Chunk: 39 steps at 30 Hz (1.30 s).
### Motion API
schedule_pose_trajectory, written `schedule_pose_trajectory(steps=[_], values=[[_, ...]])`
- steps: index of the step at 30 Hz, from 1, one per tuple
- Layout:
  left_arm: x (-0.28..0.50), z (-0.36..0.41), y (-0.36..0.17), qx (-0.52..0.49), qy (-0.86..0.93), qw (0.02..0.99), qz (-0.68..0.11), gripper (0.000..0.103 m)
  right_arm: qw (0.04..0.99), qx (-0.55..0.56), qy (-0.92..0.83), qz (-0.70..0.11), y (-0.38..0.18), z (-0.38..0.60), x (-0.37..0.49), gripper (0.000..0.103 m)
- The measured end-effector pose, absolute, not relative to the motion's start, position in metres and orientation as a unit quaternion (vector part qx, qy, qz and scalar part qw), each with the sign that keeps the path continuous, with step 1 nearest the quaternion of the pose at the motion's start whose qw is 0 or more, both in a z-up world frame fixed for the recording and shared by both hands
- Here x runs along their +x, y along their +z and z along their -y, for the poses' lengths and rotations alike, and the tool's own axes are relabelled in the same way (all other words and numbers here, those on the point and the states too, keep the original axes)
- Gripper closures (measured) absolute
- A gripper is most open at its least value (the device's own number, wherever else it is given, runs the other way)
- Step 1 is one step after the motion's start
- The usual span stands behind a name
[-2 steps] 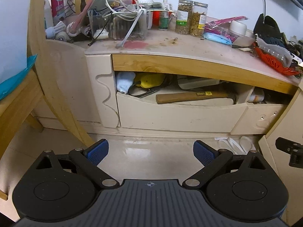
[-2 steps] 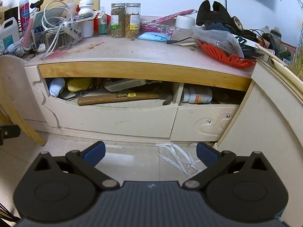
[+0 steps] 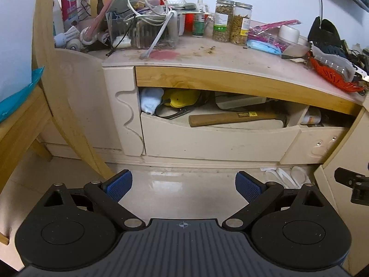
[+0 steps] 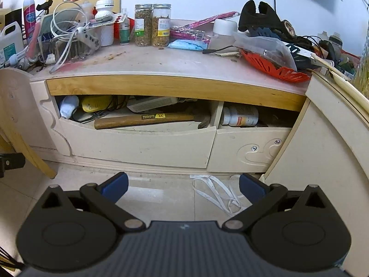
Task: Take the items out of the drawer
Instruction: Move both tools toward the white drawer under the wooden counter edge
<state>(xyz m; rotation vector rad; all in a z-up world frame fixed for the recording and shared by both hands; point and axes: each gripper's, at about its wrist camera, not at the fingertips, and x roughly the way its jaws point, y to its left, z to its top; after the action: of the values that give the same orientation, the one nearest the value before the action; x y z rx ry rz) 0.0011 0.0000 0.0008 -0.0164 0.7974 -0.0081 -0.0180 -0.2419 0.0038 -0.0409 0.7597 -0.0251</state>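
Note:
A cream drawer (image 3: 216,138) (image 4: 138,145) under the desk stands open. In it lie a wooden-handled hammer (image 3: 233,118) (image 4: 145,119), a yellow object (image 3: 182,98) (image 4: 95,103), a white cloth bundle (image 3: 150,100) (image 4: 68,108) and a grey flat box (image 4: 152,104). A smaller drawer to the right (image 4: 249,150) holds a white bottle (image 4: 239,116). My left gripper (image 3: 183,184) is open and empty above the floor, short of the drawer. My right gripper (image 4: 183,185) is open and empty, also short of it.
The desk top (image 4: 161,62) is crowded with jars (image 4: 152,24), cables, bottles and an orange strainer (image 4: 274,68). A wooden chair (image 3: 57,92) stands at the left. A cabinet side (image 4: 322,150) is at the right. A white strap (image 4: 219,194) lies on the floor.

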Motion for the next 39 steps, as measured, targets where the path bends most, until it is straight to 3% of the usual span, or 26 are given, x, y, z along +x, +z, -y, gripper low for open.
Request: schedule_pose_trajectory(steps=[13,39], values=[[0.001,0.003,0.001,-0.006,-0.011,0.923,-0.384,0.004,0.938,-0.068,-0.001,-0.34,0.012,0.228,-0.024,0.0],[0.004,0.008,0.008,-0.01,-0.041,0.925,-0.377,0.004,0.924,-0.028,0.024,-0.38,0.002,0.228,-0.02,0.0]])
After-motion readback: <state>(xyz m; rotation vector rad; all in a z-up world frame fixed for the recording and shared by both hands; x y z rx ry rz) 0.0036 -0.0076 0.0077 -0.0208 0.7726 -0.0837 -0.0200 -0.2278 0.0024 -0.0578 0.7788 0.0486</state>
